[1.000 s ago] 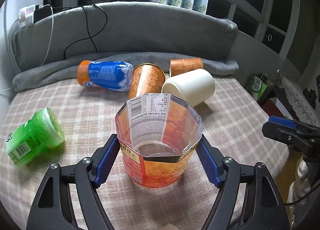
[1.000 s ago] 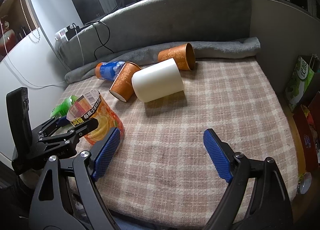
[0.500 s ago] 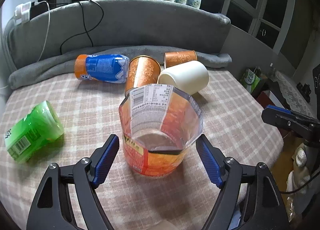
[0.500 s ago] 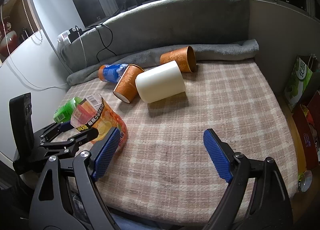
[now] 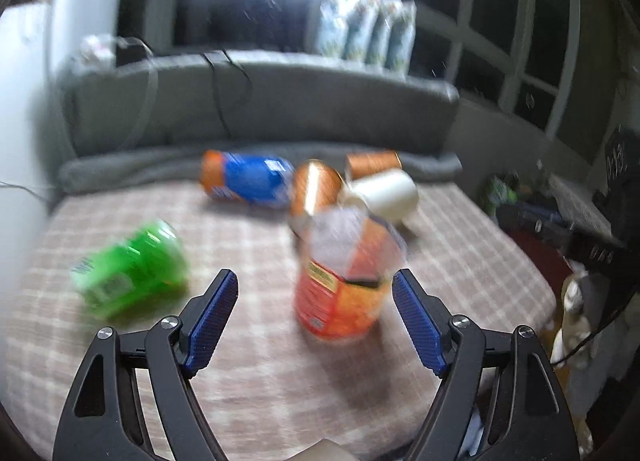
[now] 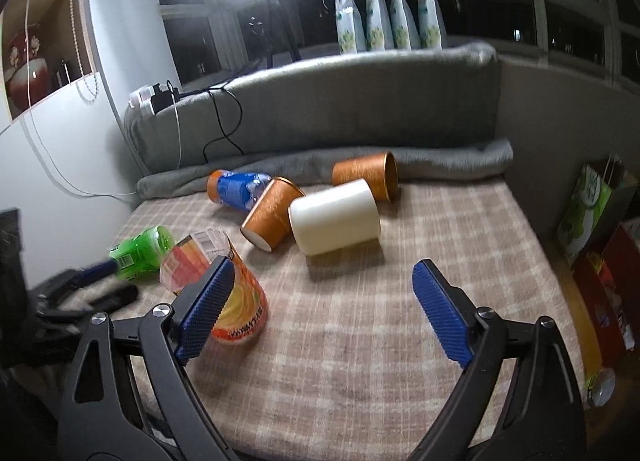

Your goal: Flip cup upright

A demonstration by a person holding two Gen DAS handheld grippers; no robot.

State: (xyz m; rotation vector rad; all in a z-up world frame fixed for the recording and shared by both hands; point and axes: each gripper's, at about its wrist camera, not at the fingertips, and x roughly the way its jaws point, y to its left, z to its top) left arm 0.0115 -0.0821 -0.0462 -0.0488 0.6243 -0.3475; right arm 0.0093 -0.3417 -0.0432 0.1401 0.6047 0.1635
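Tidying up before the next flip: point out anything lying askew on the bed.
Five containers lie on their sides: white cup, two copper-orange paper cups, blue-labelled bottle, green bottle. Only the orange-red cut cup stands upright.

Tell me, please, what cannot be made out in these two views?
- Left wrist view: motion blur smears the orange cup's label and the green bottle.
- Right wrist view: the right gripper's finger covers part of that cup.
- Lamp glare whitens the top of both views.
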